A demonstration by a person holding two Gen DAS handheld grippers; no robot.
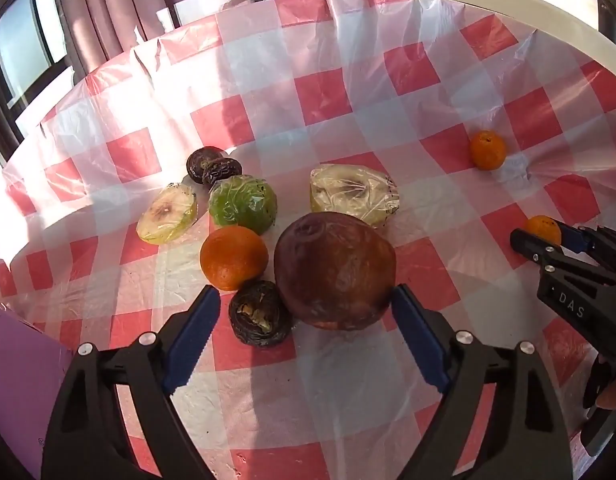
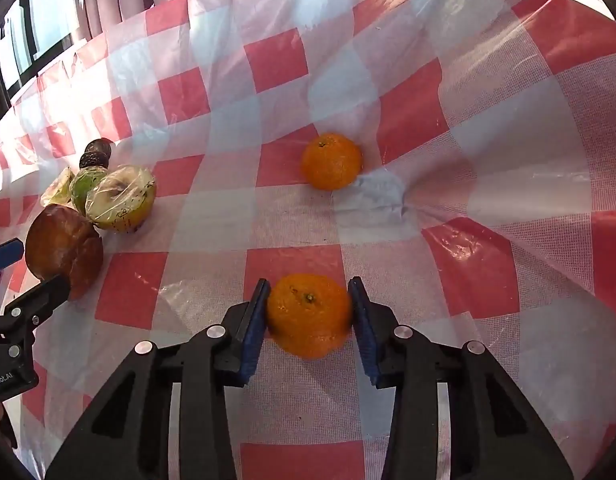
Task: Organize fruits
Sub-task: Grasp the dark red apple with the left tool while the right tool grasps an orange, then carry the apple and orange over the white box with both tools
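Observation:
My left gripper (image 1: 305, 302) is open just behind a big brown pomegranate (image 1: 335, 270) and a dark wrinkled fruit (image 1: 259, 314). Beyond them lie an orange (image 1: 233, 257), a green wrapped fruit (image 1: 243, 204), two wrapped cut halves (image 1: 354, 194) (image 1: 167, 214) and dark fruits (image 1: 213, 165). My right gripper (image 2: 310, 298) is shut on a tangerine (image 2: 309, 316) that rests on the checked cloth; it also shows in the left wrist view (image 1: 543, 230). A second tangerine (image 2: 331, 161) lies farther ahead.
The table has a red-and-white checked cloth (image 2: 275, 56) under clear plastic, wrinkled near the far tangerine. A purple object (image 1: 15, 364) stands at the left edge. Windows and a curtain (image 1: 103, 12) are behind the table. The left gripper shows in the right wrist view (image 2: 23, 276).

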